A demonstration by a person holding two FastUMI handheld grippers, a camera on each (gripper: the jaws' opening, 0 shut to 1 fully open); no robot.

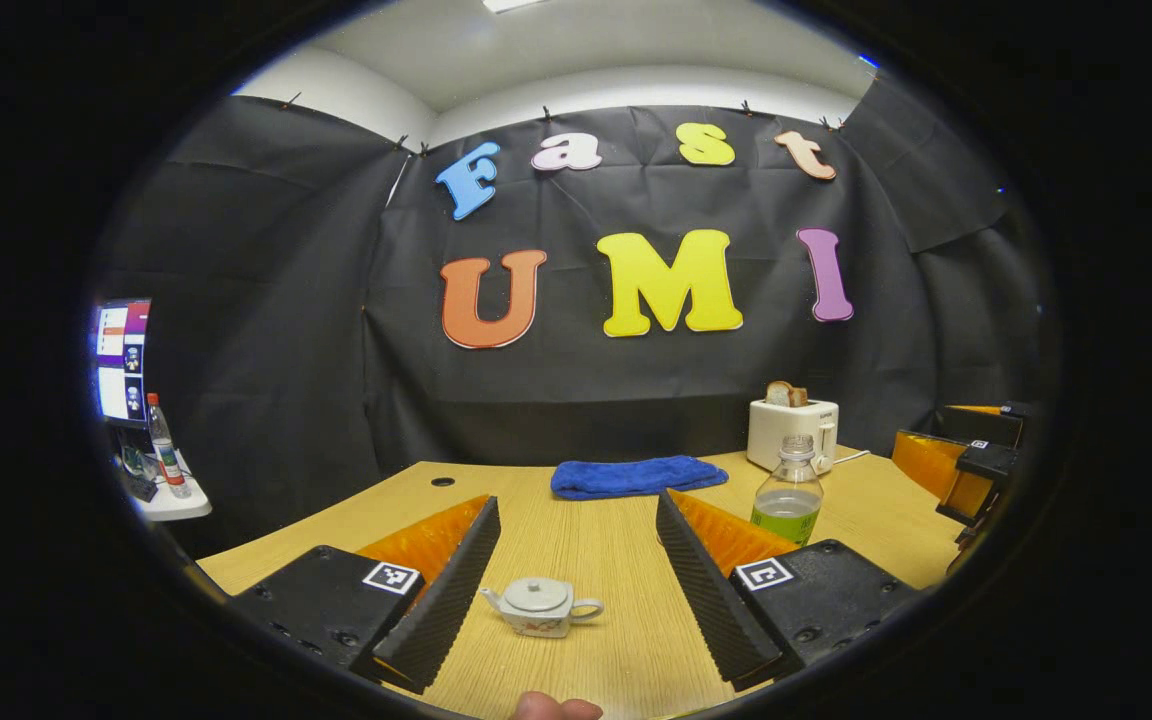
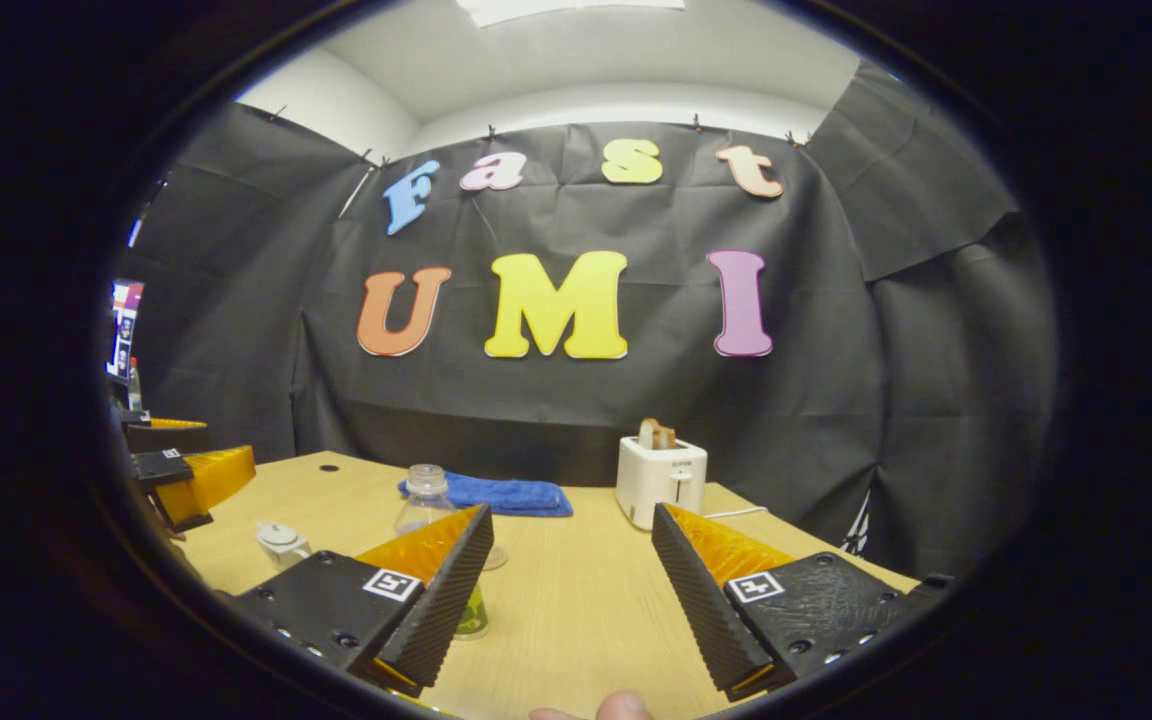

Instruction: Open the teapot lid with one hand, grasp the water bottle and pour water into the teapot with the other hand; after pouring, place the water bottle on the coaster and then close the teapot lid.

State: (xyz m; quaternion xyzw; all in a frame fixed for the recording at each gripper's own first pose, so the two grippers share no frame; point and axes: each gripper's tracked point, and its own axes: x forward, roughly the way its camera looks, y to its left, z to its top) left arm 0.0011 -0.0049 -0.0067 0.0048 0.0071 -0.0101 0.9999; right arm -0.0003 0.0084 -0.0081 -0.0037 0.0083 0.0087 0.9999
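Note:
A small white teapot (image 1: 541, 607) with its lid on stands on the wooden table (image 1: 596, 560), low between the fingers of my open left gripper (image 1: 576, 500). An uncapped clear water bottle (image 1: 788, 495) holding greenish liquid stands to the right, just behind the left gripper's right finger. In the right gripper view the bottle (image 2: 426, 498) is partly hidden by the left finger of my open right gripper (image 2: 571, 512), and the teapot (image 2: 281, 542) sits farther left. A pale round edge (image 2: 496, 556) next to the bottle may be the coaster. Nothing is held.
A blue towel (image 1: 636, 475) lies at the back of the table and a white toaster (image 1: 791, 430) with bread stands at the back right. A side shelf with a monitor (image 1: 123, 360) and another bottle (image 1: 166, 450) is off to the left. A thumb (image 1: 556, 708) shows below.

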